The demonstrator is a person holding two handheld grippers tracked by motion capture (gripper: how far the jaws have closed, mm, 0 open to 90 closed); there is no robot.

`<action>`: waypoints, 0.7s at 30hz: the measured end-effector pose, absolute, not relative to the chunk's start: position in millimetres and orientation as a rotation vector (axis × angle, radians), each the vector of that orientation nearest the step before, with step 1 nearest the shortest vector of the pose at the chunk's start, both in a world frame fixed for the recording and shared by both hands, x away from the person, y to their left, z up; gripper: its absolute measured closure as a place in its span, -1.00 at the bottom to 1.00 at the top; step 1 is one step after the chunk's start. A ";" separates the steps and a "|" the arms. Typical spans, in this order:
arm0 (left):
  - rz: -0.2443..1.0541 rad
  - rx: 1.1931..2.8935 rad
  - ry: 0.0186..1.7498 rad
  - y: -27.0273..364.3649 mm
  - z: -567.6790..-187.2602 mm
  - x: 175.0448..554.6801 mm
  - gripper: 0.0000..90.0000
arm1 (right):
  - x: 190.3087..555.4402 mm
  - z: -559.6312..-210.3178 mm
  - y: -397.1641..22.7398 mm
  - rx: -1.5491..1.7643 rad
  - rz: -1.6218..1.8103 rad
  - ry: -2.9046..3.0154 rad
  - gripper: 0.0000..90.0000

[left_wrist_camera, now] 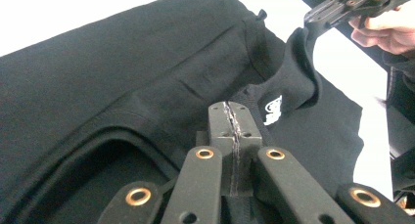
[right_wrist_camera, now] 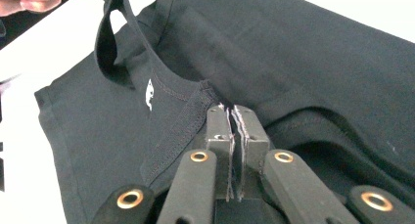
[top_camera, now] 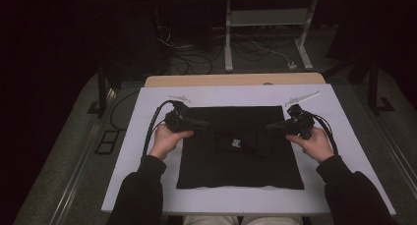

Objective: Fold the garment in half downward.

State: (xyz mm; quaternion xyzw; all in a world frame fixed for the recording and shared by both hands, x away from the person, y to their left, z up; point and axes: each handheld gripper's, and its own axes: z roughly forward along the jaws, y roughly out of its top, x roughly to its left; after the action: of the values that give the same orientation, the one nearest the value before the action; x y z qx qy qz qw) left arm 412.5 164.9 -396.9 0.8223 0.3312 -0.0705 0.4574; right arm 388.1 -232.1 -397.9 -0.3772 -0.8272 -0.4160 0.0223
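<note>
**Both grippers pinch a black garment on the white board**

A black fabric garment (top_camera: 239, 149), a sleeveless top with a small white printed mark (top_camera: 236, 143) near its middle, lies in the centre of the high view on a white rectangular board (top_camera: 314, 198) that covers the table. No container is in the scene; the board alone bears the cloth. The garment's folded shape is roughly square, slightly taller than wide in the high view, its lower hem running level near the bottom edge of the board.

The left gripper (top_camera: 199, 124), held at centre left of the high view, has its jaws closed tight on a fold of the black cloth; in the left gripper view the two pads (left_wrist_camera: 231, 117) meet with only a thin edge of fabric between them. The right gripper (top_camera: 271, 128), at centre right, is likewise clamped on the garment; in the right gripper view its pads (right_wrist_camera: 234, 120) press together on a stitched hem.

The gripper views show what the high view leaves dark: ribbed, stitched edging, a strap loop lifted at the upper left of the right gripper view, and the curve of an armhole at the lower left of the left gripper view. The left gripper view also shows the other gripper at its upper right, pinching a raised strap. The high view adds two pale thin strips (top_camera: 178, 98) at the board's far edge, and cables on the floor beyond.
</note>
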 end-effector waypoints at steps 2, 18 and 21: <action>-0.177 2.015 0.814 164.8 -397.2 408.6 0.97 | 385.7 -398.0 -232.3 -1.167 -1.288 -2.561 0.89; -0.179 2.008 0.814 166.4 -401.6 390.3 0.97 | 364.7 -400.9 -235.3 -1.158 -1.293 -2.530 0.89; -0.181 2.005 0.811 167.4 -401.3 386.9 0.97 | 360.4 -400.5 -236.3 -1.151 -1.307 -2.525 0.89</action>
State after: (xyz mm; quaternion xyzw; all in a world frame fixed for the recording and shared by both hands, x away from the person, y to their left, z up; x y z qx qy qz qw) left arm 386.9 167.4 -401.3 0.8170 0.3304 -0.0739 0.4668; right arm 360.4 -236.3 -400.5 -0.3751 -0.8226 -0.4257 0.0371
